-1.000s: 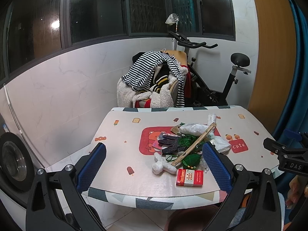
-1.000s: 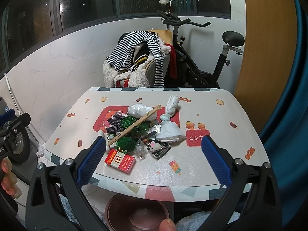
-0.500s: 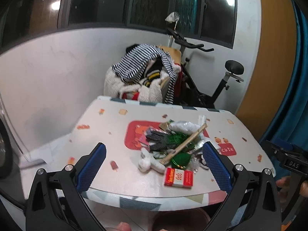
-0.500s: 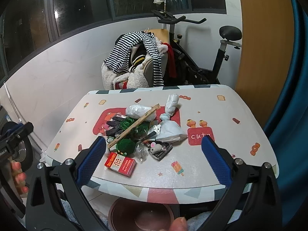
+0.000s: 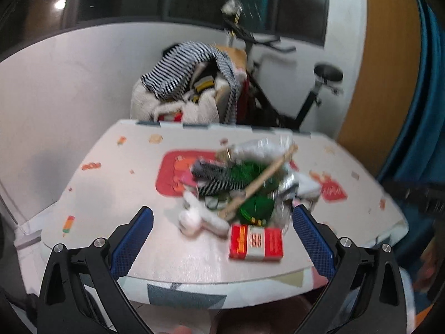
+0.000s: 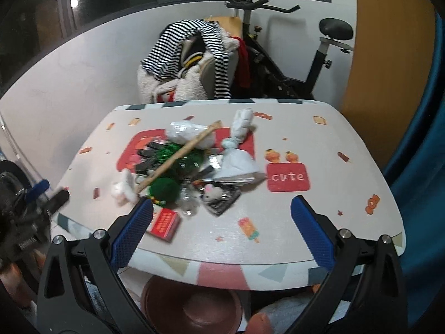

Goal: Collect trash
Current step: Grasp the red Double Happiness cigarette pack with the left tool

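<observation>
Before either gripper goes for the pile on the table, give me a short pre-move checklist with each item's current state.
1. Left gripper open and empty: ok.
2. Right gripper open and empty: ok.
3. Trash pile in view of both cameras: ok.
4. Red box lies apart at the pile's near edge, nothing on top of it: ok.
5. Wooden stick lies across the pile, so pulling items from under it may shift others: not ok.
6. Brown bin below the table's near edge, opening free: cannot tell, only partly in view.
</observation>
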Demonstrator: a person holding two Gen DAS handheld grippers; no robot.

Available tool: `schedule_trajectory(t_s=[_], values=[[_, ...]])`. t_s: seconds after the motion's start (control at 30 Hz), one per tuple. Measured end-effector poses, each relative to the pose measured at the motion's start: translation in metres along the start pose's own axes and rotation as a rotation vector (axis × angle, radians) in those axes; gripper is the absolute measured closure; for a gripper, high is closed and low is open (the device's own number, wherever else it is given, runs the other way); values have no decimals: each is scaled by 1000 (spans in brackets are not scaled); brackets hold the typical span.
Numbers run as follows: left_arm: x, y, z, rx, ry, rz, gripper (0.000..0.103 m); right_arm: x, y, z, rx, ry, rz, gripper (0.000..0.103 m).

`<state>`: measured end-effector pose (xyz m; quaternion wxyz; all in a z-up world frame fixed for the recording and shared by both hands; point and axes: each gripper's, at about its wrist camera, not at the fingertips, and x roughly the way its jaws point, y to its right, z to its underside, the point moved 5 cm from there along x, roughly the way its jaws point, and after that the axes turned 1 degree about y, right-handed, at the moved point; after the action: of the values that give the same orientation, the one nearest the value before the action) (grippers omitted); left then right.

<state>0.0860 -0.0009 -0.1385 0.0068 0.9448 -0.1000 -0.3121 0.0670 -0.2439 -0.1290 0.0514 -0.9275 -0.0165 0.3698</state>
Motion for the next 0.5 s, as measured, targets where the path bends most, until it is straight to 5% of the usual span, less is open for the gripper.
schedule_trajectory(t_s=[0.23,0.37,0.5], values=[[51,19,31,-6,-126,63,5,27,29,8,66,-46,15,6],[86,53,53,81,-226,129,5,36,39,12,88,-58,1,6],[115,66,68,152,-270,78,5,41,47,15,99,-63,0,6]])
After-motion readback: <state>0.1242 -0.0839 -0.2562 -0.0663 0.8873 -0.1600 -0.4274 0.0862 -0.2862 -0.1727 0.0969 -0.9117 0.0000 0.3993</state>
